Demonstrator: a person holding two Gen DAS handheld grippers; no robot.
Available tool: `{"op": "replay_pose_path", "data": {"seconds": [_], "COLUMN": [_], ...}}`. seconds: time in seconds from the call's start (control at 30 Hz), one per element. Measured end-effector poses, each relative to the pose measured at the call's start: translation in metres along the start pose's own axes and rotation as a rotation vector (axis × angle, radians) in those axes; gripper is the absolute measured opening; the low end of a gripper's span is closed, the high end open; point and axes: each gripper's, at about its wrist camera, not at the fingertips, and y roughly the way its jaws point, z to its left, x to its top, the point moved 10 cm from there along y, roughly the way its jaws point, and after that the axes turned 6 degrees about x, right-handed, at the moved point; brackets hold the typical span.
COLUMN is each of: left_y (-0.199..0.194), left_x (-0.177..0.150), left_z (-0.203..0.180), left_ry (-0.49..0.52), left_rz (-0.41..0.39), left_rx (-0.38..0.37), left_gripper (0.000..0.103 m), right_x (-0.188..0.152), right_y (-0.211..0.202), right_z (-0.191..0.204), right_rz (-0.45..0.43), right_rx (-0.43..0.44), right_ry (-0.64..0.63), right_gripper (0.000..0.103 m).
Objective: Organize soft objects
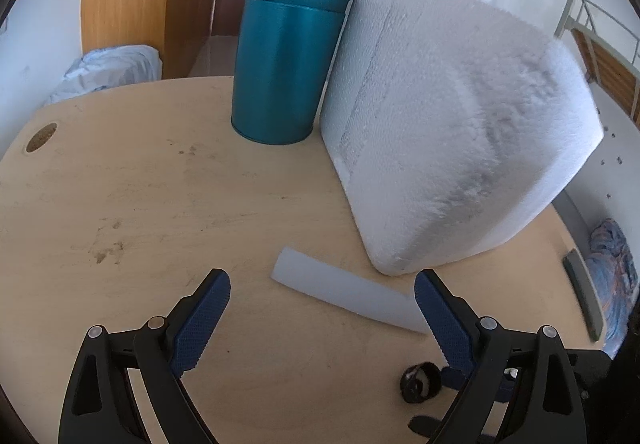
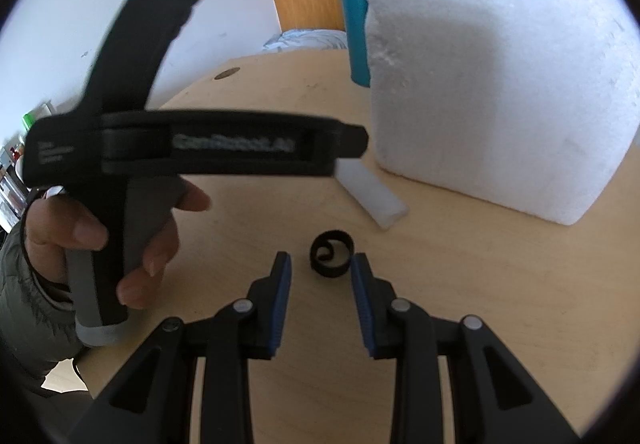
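A pale grey foam strip (image 1: 344, 294) lies on the wooden table (image 1: 140, 204), just ahead of my open, empty left gripper (image 1: 322, 286); its right end reaches the right finger. It also shows in the right wrist view (image 2: 372, 194). A small black coiled strap (image 2: 331, 253) lies just ahead of my open, empty right gripper (image 2: 321, 262), in line with the gap between its fingers. The strap also shows in the left wrist view (image 1: 420, 382). The hand-held left gripper body (image 2: 192, 148) hovers over the table at left.
A large white styrofoam block (image 1: 452, 132) stands on the table at right, also in the right wrist view (image 2: 492, 76). A teal cylindrical canister (image 1: 280, 64) stands beside it. A cable hole (image 1: 41, 137) is at the table's far left.
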Motion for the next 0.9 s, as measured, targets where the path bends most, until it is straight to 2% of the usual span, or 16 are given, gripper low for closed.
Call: {"op": "replay_pose_path", "data": {"seconds": [0.13, 0.3, 0.4, 0.5, 0.57, 0.73, 0.87, 0.9], "left_y": [0.015, 0.021, 0.022, 0.022, 0.019, 0.020, 0.018, 0.018], "left_x": [-0.002, 0.000, 0.000, -0.001, -0.003, -0.004, -0.005, -0.005], "left_z": [0.000, 0.002, 0.000, -0.005, -0.007, -0.008, -0.010, -0.011], "left_ry": [0.001, 0.025, 0.049, 0.083, 0.091, 0.111, 0.105, 0.103], "left_rz": [0.040, 0.025, 0.021, 0.016, 0.014, 0.006, 0.013, 0.016], "left_rx": [0.015, 0.059, 0.085, 0.082, 0.070, 0.082, 0.043, 0.032], "left_gripper": [0.086, 0.083, 0.077, 0.066, 0.057, 0.046, 0.028, 0.026], "right_x": [0.000, 0.003, 0.012, 0.016, 0.016, 0.017, 0.017, 0.018], "right_y": [0.000, 0.002, 0.008, 0.013, 0.012, 0.012, 0.013, 0.013], "right_z": [0.001, 0.002, 0.004, 0.005, 0.005, 0.000, -0.001, -0.001], "right_rz": [0.009, 0.017, 0.019, 0.021, 0.020, 0.017, 0.030, 0.026], "right_rx": [-0.013, -0.013, -0.013, -0.011, -0.017, -0.014, -0.011, -0.008], "right_ry": [-0.008, -0.006, -0.013, -0.016, -0.015, 0.007, 0.002, 0.002], "right_gripper": [0.035, 0.035, 0.035, 0.035, 0.031, 0.023, 0.020, 0.020]}}
